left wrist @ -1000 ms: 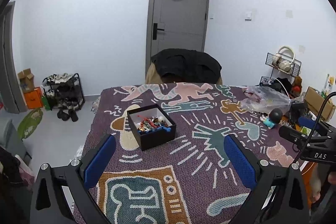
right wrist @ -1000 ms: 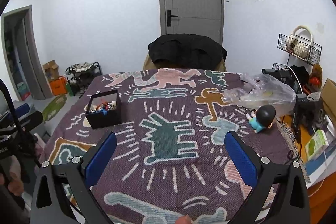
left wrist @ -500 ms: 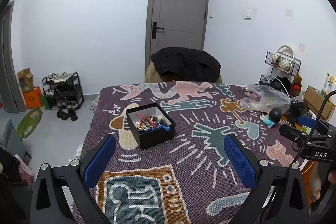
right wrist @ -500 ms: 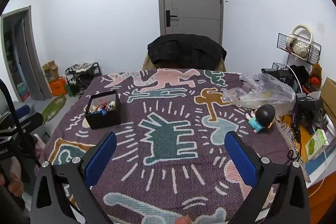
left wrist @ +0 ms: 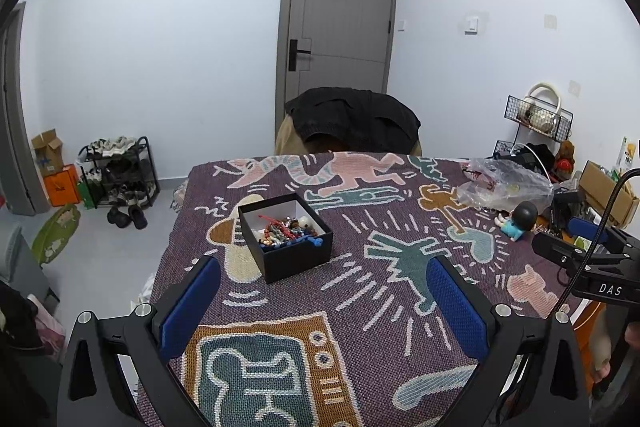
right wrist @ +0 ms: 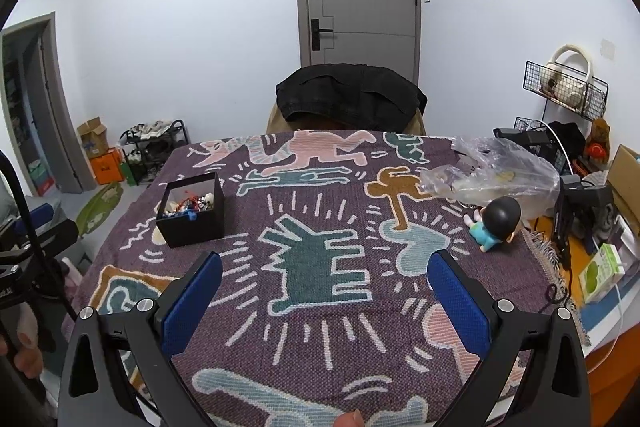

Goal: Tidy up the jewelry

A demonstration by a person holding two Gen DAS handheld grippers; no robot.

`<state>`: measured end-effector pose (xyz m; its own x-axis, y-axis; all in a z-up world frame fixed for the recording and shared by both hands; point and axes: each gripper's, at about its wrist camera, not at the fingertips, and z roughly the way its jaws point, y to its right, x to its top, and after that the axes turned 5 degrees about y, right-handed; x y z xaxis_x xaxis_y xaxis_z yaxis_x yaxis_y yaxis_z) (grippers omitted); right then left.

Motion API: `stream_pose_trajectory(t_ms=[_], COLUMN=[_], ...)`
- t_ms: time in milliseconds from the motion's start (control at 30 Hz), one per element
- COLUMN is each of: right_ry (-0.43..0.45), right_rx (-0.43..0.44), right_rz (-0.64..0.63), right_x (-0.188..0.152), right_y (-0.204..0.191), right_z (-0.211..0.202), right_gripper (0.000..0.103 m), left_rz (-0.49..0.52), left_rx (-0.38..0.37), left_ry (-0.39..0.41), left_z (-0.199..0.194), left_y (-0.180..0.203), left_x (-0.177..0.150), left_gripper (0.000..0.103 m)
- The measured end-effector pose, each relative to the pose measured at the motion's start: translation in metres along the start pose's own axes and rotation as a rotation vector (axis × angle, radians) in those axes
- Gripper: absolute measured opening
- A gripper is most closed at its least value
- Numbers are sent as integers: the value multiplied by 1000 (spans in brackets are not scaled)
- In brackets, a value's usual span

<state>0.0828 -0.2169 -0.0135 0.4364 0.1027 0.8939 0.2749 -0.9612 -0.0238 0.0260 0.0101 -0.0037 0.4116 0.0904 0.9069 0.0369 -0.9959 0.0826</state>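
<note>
A black open box (left wrist: 289,242) with a heap of colourful beaded jewelry (left wrist: 287,230) inside stands on the patterned purple tablecloth (left wrist: 360,291). In the right wrist view the box (right wrist: 192,211) sits at the left of the table. My left gripper (left wrist: 324,291) is open and empty, hovering just in front of and to the right of the box. My right gripper (right wrist: 325,287) is open and empty above the middle of the cloth (right wrist: 312,267), well right of the box.
A clear plastic bag (right wrist: 492,175) and a small blue figurine (right wrist: 496,223) lie at the table's right. A chair with a black jacket (right wrist: 348,99) stands at the far side. Clutter and a green carton (right wrist: 602,271) sit past the right edge.
Both views have barely shifted. The left gripper has drawn back slightly from the box. Both grippers stay open.
</note>
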Motion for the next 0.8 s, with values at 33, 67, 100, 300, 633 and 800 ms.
stream_pose_trajectory(t_ms=[33, 67, 100, 300, 633, 800], right_ry=[0, 0, -1, 0, 4, 4], right_rx=[-1, -1, 0, -2, -4, -5], right_rz=[-1, -1, -1, 2, 7, 6], right_x=[0, 0, 0, 0, 0, 0], right_y=[-1, -1, -1, -1, 1, 0], right_z=[0, 0, 0, 0, -1, 0], right_gripper=[103, 103, 103, 103, 103, 103], left_rz=[0, 0, 1, 0, 6, 5], left_rx=[-1, -1, -1, 0, 4, 5], left_ry=[-1, -1, -1, 1, 2, 2], left_z=[0, 0, 0, -1, -1, -1], left_y=[0, 0, 0, -1, -2, -2], left_x=[0, 0, 0, 0, 0, 0], left_gripper=[103, 103, 103, 103, 103, 103])
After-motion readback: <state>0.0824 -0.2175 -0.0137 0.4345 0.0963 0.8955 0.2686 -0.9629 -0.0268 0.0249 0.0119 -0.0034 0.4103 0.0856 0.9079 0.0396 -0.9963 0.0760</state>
